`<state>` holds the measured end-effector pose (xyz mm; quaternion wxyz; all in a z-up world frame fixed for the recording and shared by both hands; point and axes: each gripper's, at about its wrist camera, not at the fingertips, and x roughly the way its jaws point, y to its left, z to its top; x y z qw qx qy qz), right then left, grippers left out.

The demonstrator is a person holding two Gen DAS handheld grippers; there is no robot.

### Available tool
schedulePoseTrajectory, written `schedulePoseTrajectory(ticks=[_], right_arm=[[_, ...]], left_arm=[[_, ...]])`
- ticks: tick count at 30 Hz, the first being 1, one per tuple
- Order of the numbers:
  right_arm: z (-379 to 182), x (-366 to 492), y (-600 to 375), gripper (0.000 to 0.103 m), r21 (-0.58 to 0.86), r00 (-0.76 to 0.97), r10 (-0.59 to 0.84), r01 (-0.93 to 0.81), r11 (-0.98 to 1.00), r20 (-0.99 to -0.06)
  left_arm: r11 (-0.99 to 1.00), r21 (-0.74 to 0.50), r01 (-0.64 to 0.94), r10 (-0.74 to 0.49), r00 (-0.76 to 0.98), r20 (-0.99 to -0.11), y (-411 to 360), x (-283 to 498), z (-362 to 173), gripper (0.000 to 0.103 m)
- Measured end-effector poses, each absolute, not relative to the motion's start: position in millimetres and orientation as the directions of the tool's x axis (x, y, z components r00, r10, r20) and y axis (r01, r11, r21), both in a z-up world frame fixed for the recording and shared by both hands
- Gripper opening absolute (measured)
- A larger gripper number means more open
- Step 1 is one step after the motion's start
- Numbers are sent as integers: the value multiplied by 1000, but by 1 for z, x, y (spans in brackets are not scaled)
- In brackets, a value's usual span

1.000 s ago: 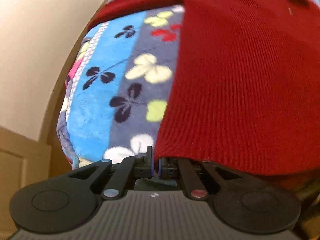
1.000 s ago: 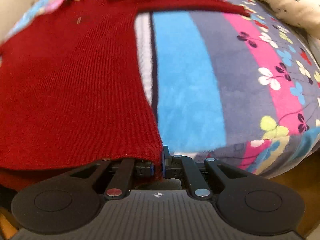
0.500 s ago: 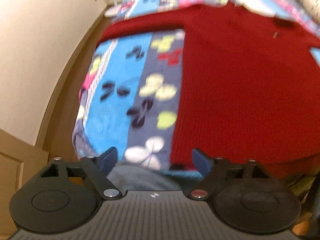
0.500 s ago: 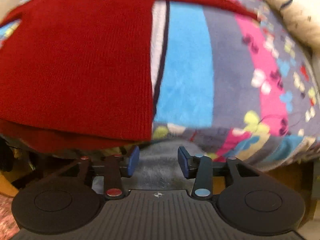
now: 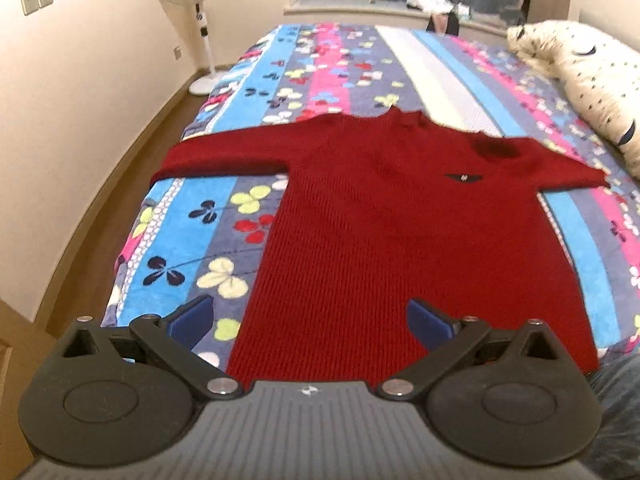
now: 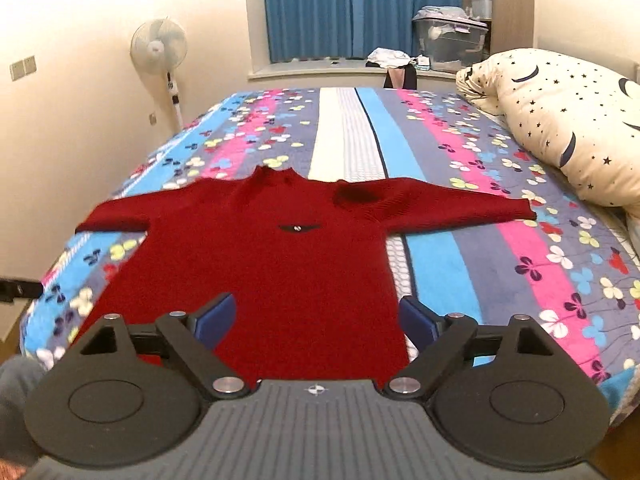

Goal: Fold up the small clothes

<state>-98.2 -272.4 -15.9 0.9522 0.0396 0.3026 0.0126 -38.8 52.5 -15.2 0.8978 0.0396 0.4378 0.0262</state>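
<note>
A small red knit sweater (image 5: 392,232) lies flat and face up on the striped flowered bed cover (image 5: 208,216), sleeves spread out to both sides, a dark badge on its chest. It also shows in the right wrist view (image 6: 272,264). My left gripper (image 5: 310,320) is open and empty, raised above the sweater's hem at the bed's near edge. My right gripper (image 6: 316,318) is open and empty too, held above the hem. Neither gripper touches the cloth.
A cream pillow with stars (image 6: 560,120) lies at the bed's right side. A standing fan (image 6: 160,52) is by the left wall. A window sill with blue curtains (image 6: 344,12) and storage boxes (image 6: 448,40) is beyond the bed. Wood floor runs left of the bed.
Both grippers were shut on the sweater's hem corners one second ago. They have opened, let go and pulled back and up, so the whole sweater is now in view.
</note>
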Motion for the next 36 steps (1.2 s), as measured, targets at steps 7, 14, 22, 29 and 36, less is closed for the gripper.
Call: schedulePoseTrajectory(ticks=[7,14,22,29,36], right_arm=[[-30,-69,-254,89,79,780,55,-7,997,-623],[-46,-35,-236,89,47,737,38,-8,999,-675],[-69,12,-226,89,11,689,1,9,1000,-724],[-92,51,-221,89,-8,639,-25,30,1000,-769],[-110,86,-220,89,-18,606,-44,49,999,-795]], left_arm=[[992,118,-50,126,550,-826,60,-11,-41,103],[988,128,-83,152,490,-859,75,38,-68,103],[989,133,-61,147,434,-889,79,89,-96,103],[996,86,-27,90,381,-920,78,134,-119,103],[999,53,15,44,348,-936,64,172,-139,103]])
